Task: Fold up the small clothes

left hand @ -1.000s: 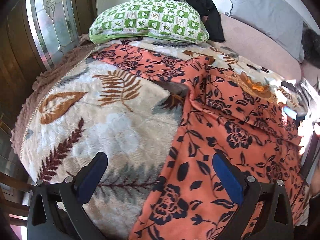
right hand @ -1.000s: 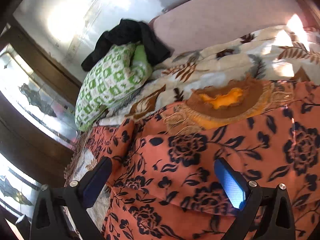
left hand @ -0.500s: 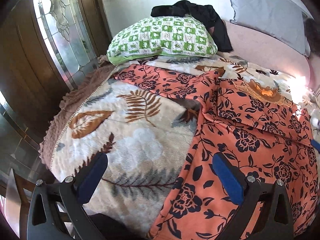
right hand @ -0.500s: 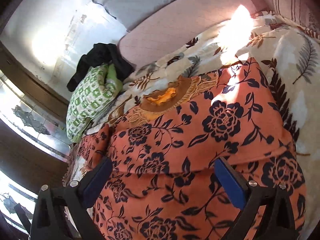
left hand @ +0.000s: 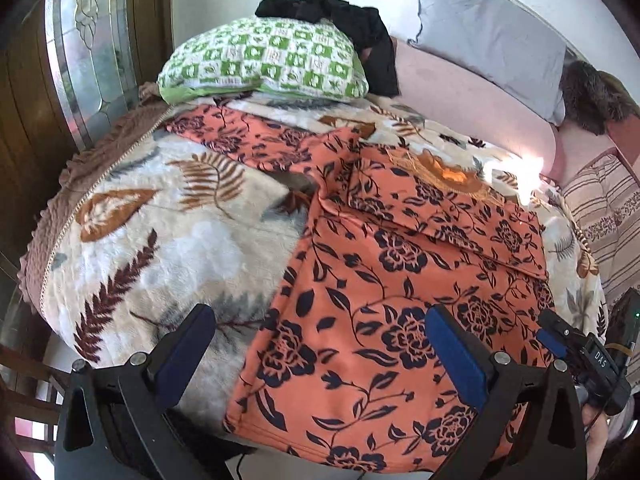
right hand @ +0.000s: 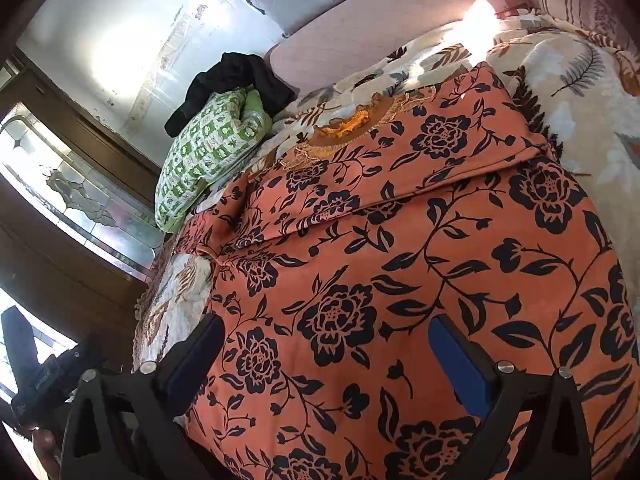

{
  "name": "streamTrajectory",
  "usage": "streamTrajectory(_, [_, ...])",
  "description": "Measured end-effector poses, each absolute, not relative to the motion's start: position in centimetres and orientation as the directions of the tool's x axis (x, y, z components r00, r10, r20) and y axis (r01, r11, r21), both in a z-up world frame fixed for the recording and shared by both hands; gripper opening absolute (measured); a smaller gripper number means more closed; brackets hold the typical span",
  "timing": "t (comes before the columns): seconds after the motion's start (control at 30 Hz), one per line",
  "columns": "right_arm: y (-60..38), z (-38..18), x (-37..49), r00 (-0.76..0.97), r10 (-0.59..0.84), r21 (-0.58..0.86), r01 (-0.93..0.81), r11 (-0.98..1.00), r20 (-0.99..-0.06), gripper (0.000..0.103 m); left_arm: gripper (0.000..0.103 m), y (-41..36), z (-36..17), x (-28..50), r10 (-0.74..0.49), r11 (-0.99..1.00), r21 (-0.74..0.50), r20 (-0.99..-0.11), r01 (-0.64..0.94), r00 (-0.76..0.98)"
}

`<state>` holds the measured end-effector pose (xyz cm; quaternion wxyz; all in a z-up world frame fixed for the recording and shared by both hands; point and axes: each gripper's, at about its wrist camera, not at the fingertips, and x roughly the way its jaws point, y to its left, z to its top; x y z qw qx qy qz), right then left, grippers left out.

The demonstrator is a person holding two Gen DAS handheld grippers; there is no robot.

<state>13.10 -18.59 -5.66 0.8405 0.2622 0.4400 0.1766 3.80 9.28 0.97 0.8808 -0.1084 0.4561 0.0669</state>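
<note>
Orange floral garment (left hand: pixel 400 280): spread flat on the leaf-print blanket (left hand: pixel 160 232) of the bed, long axis running from the near edge, under both claws, toward the headboard end; embroidered neckline (left hand: pixel 444 172) farthest away; 1 sleeve already folded across the chest, the other sleeve (left hand: pixel 248 136) still stretched toward the bed's left edge. Left claw (left hand: pixel 320 344): released, empty, straddling the garment's left side edge, nearer that sleeve. Right claw (right hand: pixel 324 360): released, empty, over the hem area.
</note>
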Motion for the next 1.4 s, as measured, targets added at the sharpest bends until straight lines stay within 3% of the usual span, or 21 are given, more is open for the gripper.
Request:
streamTrajectory(0.37, [-16.3,-6.2,13.2,0.518,0.524,0.562,-0.097,0.821,-0.676,0.103,0.103,10.4,-1.9,4.4,0.287,0.944,0.156,-0.822,-0.290,0.493])
streamTrajectory(0.97, [-13.6,-6.8,14.6,0.498,0.516,0.525,-0.135,0.840,-0.697,0.103,0.103,12.4,-4.0,6.2,0.446,0.886,0.312,-0.774,-0.343,0.449])
streamTrajectory(1.07, [-13.3,-6.7,14.7,0.501,0.516,0.520,-0.146,0.842,-0.695,0.103,0.103,13.5,-3.9,6.8,0.362,0.918,0.217,-0.803,-0.333,0.474])
streamTrajectory(1.13, [-13.1,-6.5,14.7,0.505,0.519,0.518,-0.158,0.841,-0.689,0.103,0.103,16.2,-3.6,7.9,0.155,0.947,-0.023,-0.841,-0.321,0.518])
streamTrajectory(1.2, [-13.1,-6.3,14.7,0.512,0.519,0.511,-0.170,0.842,-0.685,0.103,0.103,20.2,-3.3,9.7,-0.056,0.902,-0.295,-0.804,-0.315,0.592])
streamTrajectory(1.27, [-13.3,-6.1,14.6,0.518,0.518,0.510,-0.174,0.843,-0.680,0.103,0.103,24.6,-3.5,12.3,-0.147,0.819,-0.454,-0.757,-0.351,0.636])
streamTrajectory(1.33, [-13.6,-6.2,14.7,0.524,0.518,0.513,-0.171,0.841,-0.676,0.103,0.103,28.4,-3.8,15.5,-0.213,0.769,-0.549,-0.704,-0.329,0.677])
streamTrajectory(1.4, [-14.0,-6.3,14.9,0.529,0.518,0.518,-0.163,0.840,-0.672,0.103,0.103,31.2,-4.3,18.8,-0.169,0.757,-0.530,-0.723,-0.381,0.670])
